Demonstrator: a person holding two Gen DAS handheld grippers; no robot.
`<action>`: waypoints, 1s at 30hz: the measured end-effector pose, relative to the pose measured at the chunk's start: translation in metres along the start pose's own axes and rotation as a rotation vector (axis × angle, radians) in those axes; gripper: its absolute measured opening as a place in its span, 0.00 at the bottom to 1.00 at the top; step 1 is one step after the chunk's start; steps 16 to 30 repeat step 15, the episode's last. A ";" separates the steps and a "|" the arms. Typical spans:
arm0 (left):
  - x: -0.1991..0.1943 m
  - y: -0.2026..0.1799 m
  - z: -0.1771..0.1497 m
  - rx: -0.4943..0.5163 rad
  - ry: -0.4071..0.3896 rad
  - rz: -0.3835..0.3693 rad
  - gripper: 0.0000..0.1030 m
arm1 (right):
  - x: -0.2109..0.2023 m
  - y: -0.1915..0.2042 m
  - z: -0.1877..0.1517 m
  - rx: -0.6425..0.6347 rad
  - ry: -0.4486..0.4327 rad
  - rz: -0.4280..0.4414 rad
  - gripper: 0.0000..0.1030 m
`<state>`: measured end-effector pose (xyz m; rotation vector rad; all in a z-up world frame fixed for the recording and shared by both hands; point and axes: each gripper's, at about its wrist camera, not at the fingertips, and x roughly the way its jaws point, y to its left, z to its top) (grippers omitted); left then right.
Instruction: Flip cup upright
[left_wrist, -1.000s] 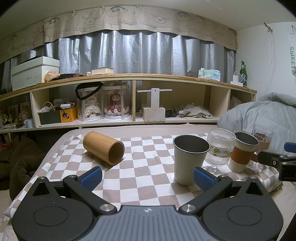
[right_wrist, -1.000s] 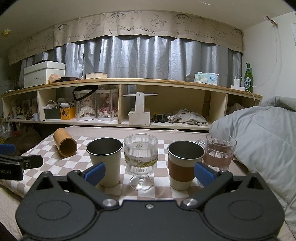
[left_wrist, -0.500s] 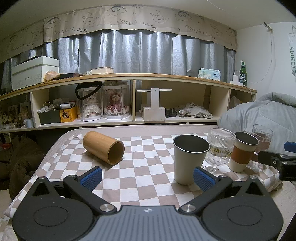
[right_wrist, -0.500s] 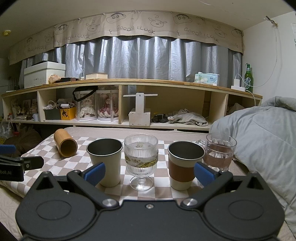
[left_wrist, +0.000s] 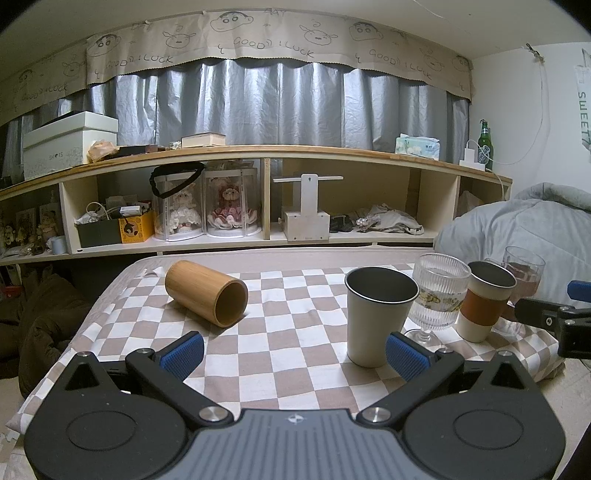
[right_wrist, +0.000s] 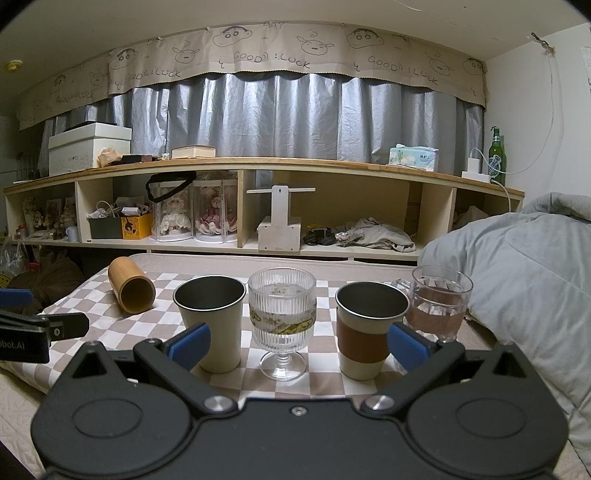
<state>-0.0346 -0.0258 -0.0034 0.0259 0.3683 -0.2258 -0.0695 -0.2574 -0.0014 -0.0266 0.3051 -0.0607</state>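
We find the bamboo cup (left_wrist: 207, 293) lying on its side on the checked cloth (left_wrist: 295, 354), toward the cloth's far left corner. Its long axis runs slantwise: the closed base points back and to the left, and the open mouth faces forward and to the right, toward our left gripper (left_wrist: 293, 352). So the cup is down, not standing, and the job of righting it is open as things lie.

The left gripper hovers low at the near edge of the cloth with its blue pads spread wide and nothing between them. The cup sits ahead of it and a little to the left of its midline, well apart from the fingertips. The right gripper (right_wrist: 295, 343) is likewise spread and empty, but it faces the row of standing vessels: the metal tumbler (right_wrist: 212, 325), the ribbed goblet (right_wrist: 282, 317), the sleeved cup (right_wrist: 369, 328) and the glass mug (right_wrist: 437, 302). From there the bamboo cup lies far off to the left (right_wrist: 131, 290), beyond the tumbler.

We judge the left hand the nearer one by a clear margin (the right would have to cross the whole row). A grasp across the cup's round body, square to that slanted axis, seems to suit, which would call for some turning of the wrist.
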 end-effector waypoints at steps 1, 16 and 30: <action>0.000 0.000 0.000 0.000 0.000 0.000 1.00 | 0.000 0.000 0.000 0.000 0.000 0.000 1.00; 0.000 0.001 -0.001 0.002 0.003 -0.002 1.00 | 0.000 0.000 0.000 0.000 0.000 0.001 1.00; 0.000 0.001 -0.001 0.002 0.003 -0.002 1.00 | 0.000 0.000 0.000 0.000 0.000 0.001 1.00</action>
